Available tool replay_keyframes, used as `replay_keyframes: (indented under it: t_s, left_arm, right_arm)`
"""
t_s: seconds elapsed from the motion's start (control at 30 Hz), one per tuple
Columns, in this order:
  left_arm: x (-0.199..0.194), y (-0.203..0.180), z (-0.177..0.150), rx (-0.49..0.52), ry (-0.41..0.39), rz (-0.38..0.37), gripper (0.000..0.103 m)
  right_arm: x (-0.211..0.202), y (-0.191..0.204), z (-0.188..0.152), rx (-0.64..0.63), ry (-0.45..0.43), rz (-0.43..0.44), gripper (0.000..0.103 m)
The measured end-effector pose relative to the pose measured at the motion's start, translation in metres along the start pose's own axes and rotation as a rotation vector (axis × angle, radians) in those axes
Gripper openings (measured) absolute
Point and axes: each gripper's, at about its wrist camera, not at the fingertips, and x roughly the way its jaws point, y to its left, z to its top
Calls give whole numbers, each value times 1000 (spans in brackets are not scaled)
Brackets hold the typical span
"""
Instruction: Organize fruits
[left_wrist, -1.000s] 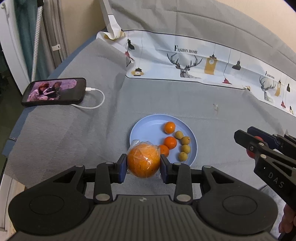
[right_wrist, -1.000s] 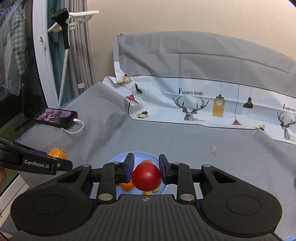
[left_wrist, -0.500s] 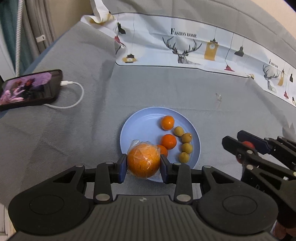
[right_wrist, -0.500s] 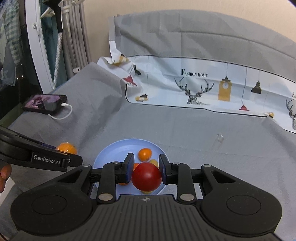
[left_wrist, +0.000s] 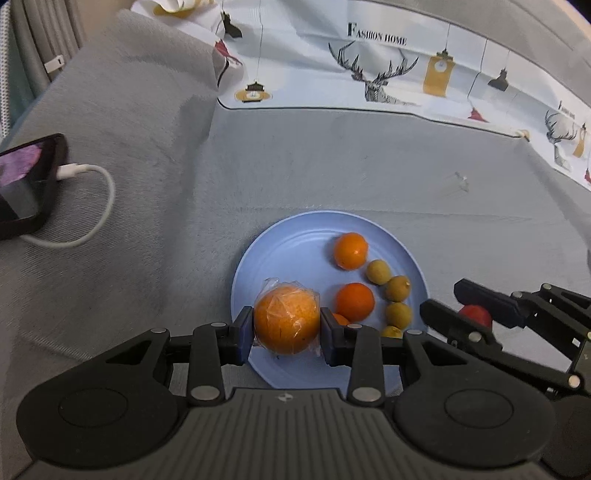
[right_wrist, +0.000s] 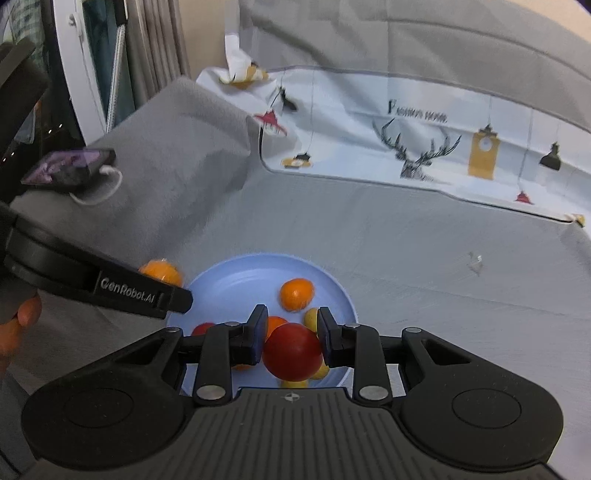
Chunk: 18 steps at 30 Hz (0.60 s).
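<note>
A light blue plate (left_wrist: 291, 243) lies on the grey cloth and holds small oranges (left_wrist: 351, 250) and several small yellow-green fruits (left_wrist: 378, 271). My left gripper (left_wrist: 287, 325) is shut on a plastic-wrapped orange (left_wrist: 287, 319), held over the plate's near left rim. My right gripper (right_wrist: 291, 341) is shut on a red tomato (right_wrist: 292, 351), held over the plate (right_wrist: 236, 280) at its near edge. The right gripper also shows in the left wrist view (left_wrist: 469, 314) at the plate's right side, and the wrapped orange shows in the right wrist view (right_wrist: 160, 272).
A phone (left_wrist: 26, 181) with a white charging cable (left_wrist: 88, 206) lies on the cloth to the left. A white printed cloth (left_wrist: 388, 70) runs along the back. A curtain and window frame (right_wrist: 92, 55) stand far left.
Both grippers have moved forward and down toward the plate, each still holding its fruit. The plate now looks larger and closer in both views.
</note>
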Motion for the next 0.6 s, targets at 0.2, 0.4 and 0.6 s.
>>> replay_keyframes:
  t_s: [0.2,0.4,0.6]
  left_arm:
    - [25,1,9,15,20,22,40]
    - [19,3,12,34,-31,6,78]
    - [-22,2,0,47,-127,-7,102]
  right_arm:
    - [24,2,-4,-51,43,11,31]
    - [32,2,4,-76,39,43,52]
    - [5,4,4,-99,7,18,90]
